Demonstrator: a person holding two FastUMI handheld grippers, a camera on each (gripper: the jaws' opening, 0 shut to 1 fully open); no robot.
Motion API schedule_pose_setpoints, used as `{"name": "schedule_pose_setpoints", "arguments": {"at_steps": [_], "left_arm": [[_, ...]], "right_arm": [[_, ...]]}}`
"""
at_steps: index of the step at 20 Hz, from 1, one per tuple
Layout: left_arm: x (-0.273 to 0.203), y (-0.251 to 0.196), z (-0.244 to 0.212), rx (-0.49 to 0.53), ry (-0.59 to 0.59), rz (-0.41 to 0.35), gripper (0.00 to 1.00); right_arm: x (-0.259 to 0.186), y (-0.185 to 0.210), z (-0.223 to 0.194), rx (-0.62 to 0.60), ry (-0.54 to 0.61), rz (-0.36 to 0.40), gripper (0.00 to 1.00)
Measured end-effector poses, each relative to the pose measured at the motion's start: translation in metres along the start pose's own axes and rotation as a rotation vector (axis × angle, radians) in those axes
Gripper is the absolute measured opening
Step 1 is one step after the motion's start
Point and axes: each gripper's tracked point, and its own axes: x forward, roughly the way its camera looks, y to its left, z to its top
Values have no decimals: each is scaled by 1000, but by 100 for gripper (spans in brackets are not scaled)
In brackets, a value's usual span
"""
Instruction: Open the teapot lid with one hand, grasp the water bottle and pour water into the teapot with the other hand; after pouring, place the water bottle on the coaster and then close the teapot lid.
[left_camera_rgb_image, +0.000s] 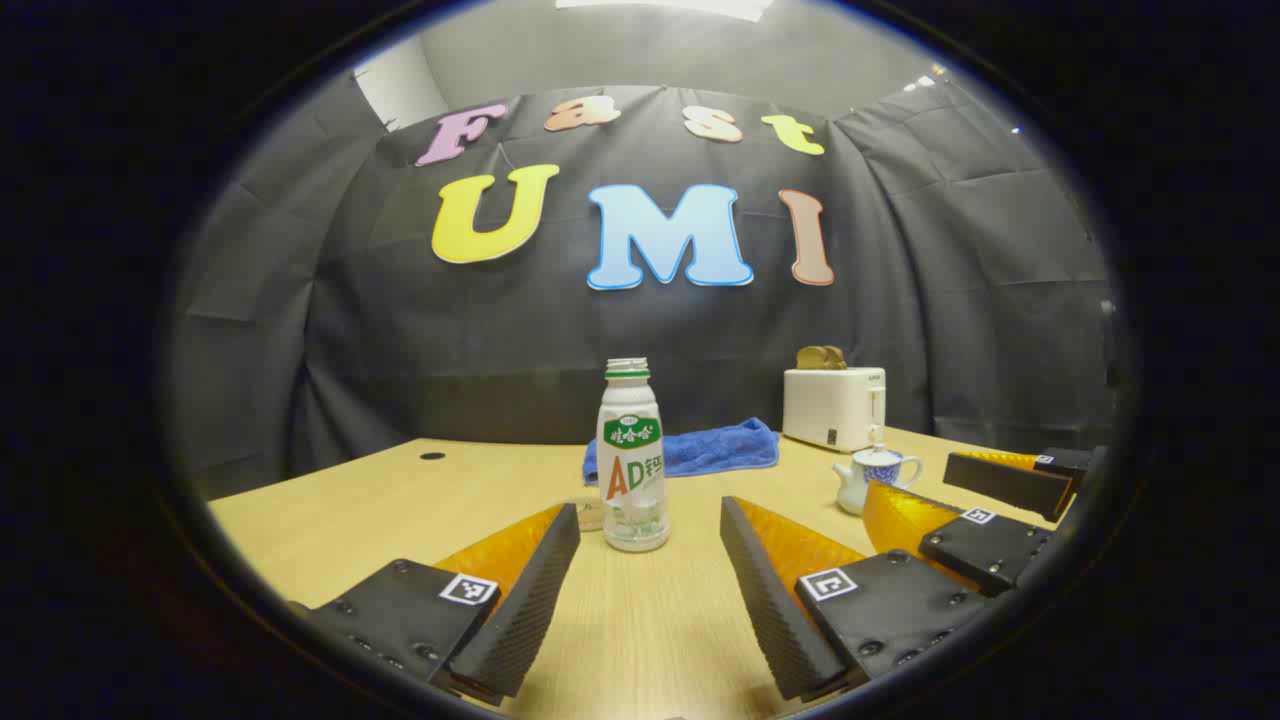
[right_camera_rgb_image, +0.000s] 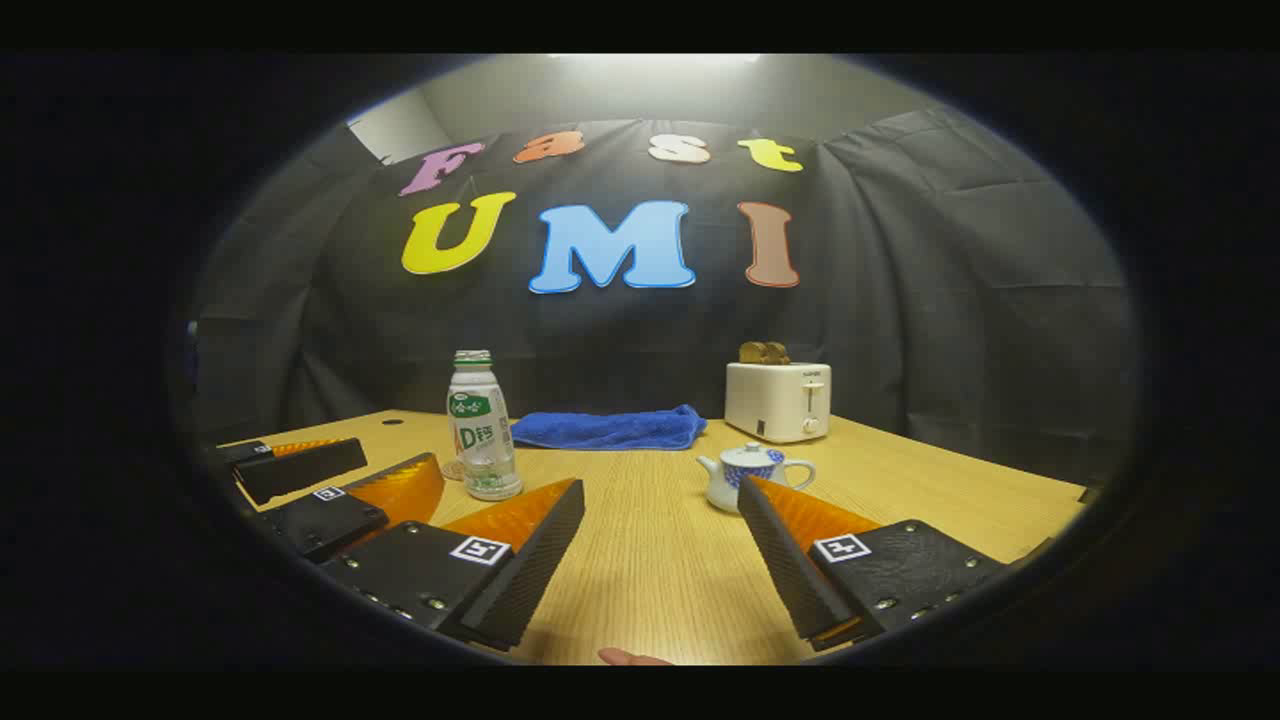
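The water bottle (left_camera_rgb_image: 634, 455) stands upright and uncapped on the table, straight ahead of my left gripper (left_camera_rgb_image: 650, 510), which is open a short way before it and not touching it. A round coaster (left_camera_rgb_image: 588, 516) lies just behind the bottle to its left. The small white and blue teapot (right_camera_rgb_image: 750, 475) sits with its lid (right_camera_rgb_image: 748, 455) on, just beyond the right finger of my open right gripper (right_camera_rgb_image: 662, 490). The right gripper view also has the bottle (right_camera_rgb_image: 482, 425), the coaster (right_camera_rgb_image: 455, 470) and the left gripper (right_camera_rgb_image: 400, 458) at left. The right gripper (left_camera_rgb_image: 925, 490) appears beside the teapot (left_camera_rgb_image: 875, 478).
A folded blue towel (right_camera_rgb_image: 605, 428) lies at the back of the wooden table (right_camera_rgb_image: 650, 560). A white toaster (right_camera_rgb_image: 778, 400) with bread in it stands at the back right. A person's fingertip (right_camera_rgb_image: 630, 657) peeks in at the bottom edge.
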Motion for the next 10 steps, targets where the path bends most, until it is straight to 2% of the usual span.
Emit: {"name": "schedule_pose_setpoints", "arguments": {"at_steps": [10], "left_arm": [[1, 0, 0, 0, 0, 0, 99]], "right_arm": [[0, 0, 0, 0, 0, 0, 95]]}}
